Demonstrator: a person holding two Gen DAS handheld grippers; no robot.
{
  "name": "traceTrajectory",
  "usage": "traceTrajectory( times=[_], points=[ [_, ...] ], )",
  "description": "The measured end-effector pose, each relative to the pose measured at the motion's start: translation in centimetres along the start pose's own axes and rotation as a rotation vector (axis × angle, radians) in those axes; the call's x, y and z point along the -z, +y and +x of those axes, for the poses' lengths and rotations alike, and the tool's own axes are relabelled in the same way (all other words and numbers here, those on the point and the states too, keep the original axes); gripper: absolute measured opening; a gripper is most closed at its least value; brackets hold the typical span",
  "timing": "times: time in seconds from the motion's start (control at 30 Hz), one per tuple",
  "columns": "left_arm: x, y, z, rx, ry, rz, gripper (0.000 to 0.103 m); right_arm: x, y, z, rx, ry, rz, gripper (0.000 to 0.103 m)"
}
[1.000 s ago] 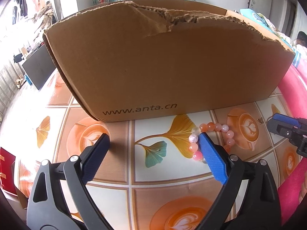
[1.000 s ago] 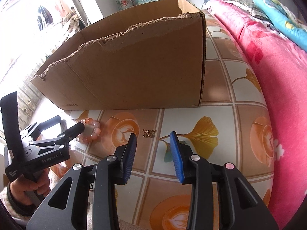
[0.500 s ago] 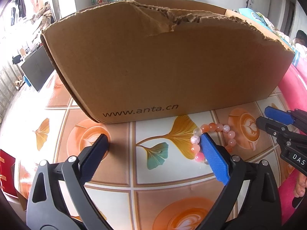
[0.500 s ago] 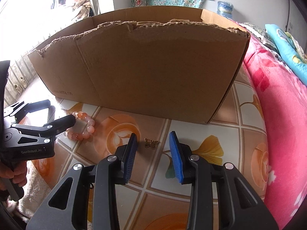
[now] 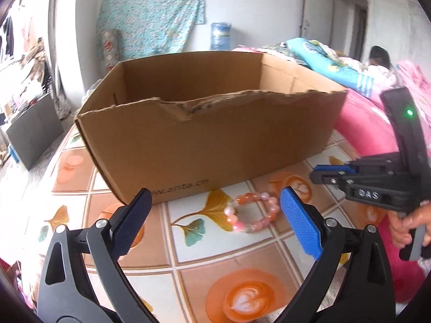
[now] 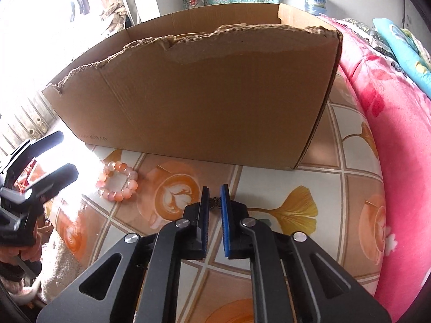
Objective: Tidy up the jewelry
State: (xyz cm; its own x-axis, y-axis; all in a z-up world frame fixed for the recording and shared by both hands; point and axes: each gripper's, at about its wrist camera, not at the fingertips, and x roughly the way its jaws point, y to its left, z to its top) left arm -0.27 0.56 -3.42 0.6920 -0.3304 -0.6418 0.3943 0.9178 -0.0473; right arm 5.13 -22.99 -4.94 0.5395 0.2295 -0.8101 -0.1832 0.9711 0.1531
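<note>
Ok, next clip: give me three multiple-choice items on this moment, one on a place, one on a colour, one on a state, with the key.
1. Where does the pink-and-orange beaded bracelet lie?
A. in the box
B. on the patterned tablecloth, before the torn brown cardboard box
C. on the pink blanket

2. The pads of the right gripper are:
A. blue
B. red
C. white

3. The left gripper is:
A. clamping the bracelet
B. open, empty
C. gripping the box

Key: B, bracelet rests before the box wall; A, blue pads show; B, jaws wide apart.

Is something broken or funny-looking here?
Yes, the cardboard box. Its front wall has a ragged, torn top edge, dipping lowest near the middle, while the back wall's edge is straight. The bead bracelet on the tablecloth looks fine.
</note>
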Motion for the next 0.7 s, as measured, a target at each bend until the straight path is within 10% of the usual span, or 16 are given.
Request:
traceTrajectory(
  times=[0.13,0.3,0.7],
  points=[
    [0.7,-2.2,-0.5,0.129,0.010,0.070,0.091,0.1,-1.5,0.1,-0.032,0.000,0.045,0.009],
    [1.2,-4.7,0.1,0.181,0.036,0.161,0.061,0.2,-2.9,-0.5,-0.087,-0.024,0.107,0.009],
    [1.2,-5.4,3.5,0.106,0.158,0.221,0.041,-0.4,-7.2,-1.6,-0.299,-0.085,0.319,0.009]
  ],
)
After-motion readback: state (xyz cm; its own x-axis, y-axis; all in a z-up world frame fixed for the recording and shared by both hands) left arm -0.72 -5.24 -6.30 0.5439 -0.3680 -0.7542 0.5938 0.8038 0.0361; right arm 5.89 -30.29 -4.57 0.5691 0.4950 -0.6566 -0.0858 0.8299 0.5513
